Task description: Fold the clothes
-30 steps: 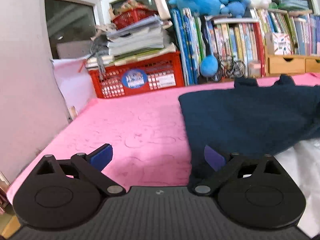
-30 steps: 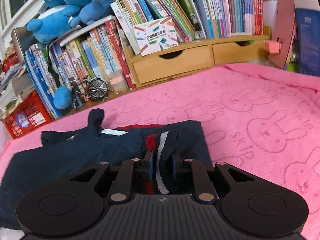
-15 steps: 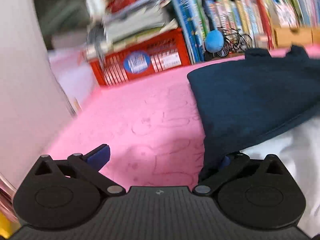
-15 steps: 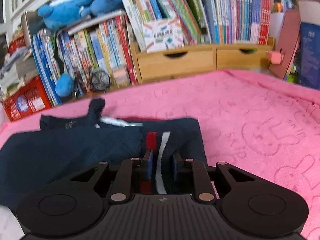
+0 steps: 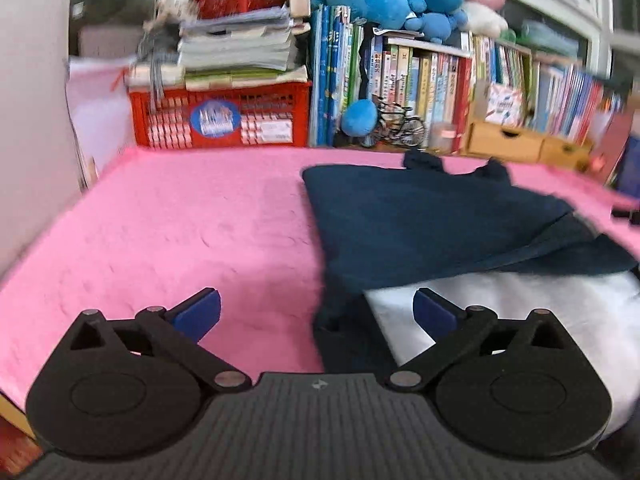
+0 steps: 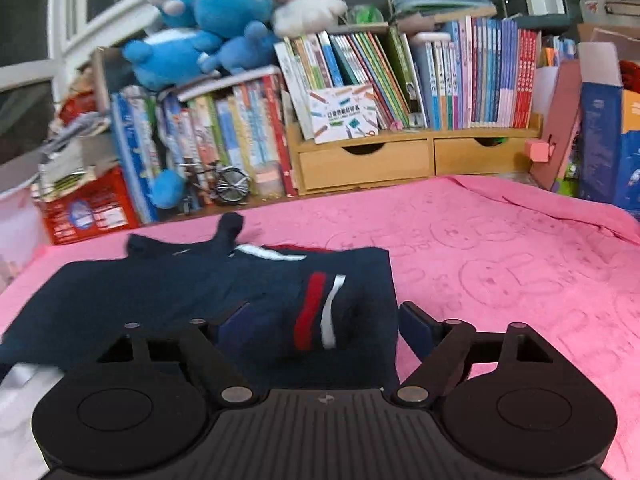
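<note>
My right gripper (image 6: 326,322) has just been opening its jaws: a second ago they pinched the red-and-white striped cuff (image 6: 318,310), now they stand spread with it lying loose between them. The navy sweater (image 5: 424,220) lies folded on the pink towel (image 5: 180,224) covering the worktop. My left gripper (image 5: 316,312) is spread as before, its right pad clear of the hem.

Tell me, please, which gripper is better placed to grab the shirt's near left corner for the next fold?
Probably the left gripper: it is open with the shirt corner between its fingers. The right gripper, jaws just opened, sits over the striped sleeve.
</note>
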Motion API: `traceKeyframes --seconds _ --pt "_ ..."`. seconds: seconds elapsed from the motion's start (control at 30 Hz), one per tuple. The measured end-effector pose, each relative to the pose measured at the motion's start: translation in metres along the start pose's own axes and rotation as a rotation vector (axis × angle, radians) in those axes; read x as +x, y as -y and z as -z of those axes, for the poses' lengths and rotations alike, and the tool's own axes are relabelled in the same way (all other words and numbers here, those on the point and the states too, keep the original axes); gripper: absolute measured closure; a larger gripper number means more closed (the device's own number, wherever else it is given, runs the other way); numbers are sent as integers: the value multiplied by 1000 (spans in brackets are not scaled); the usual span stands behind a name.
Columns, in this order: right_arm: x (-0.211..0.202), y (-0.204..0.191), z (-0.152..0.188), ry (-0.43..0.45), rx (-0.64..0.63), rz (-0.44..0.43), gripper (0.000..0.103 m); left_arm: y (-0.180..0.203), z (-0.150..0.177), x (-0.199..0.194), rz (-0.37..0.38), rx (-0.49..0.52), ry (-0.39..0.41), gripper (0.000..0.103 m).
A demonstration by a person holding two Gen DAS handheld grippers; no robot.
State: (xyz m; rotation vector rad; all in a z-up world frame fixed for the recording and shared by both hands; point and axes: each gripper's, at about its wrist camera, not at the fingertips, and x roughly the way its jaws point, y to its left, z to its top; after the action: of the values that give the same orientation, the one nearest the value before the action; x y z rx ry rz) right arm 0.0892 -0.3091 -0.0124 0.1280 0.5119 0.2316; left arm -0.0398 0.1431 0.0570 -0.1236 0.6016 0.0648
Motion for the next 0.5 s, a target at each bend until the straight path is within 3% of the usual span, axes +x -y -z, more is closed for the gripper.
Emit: traceKeyframes --seconds 0.2,0.33,0.5 --pt "-71 -28 51 -1 -68 -55 8 54 23 -20 -128 -38 11 0" --pt "-109 -53 98 -89 -127 -71 6 89 45 -26 -91 0 -145 0" --pt "-138 -80 140 -249 -99 -13 6 126 72 -53 -111 96 -253 0"
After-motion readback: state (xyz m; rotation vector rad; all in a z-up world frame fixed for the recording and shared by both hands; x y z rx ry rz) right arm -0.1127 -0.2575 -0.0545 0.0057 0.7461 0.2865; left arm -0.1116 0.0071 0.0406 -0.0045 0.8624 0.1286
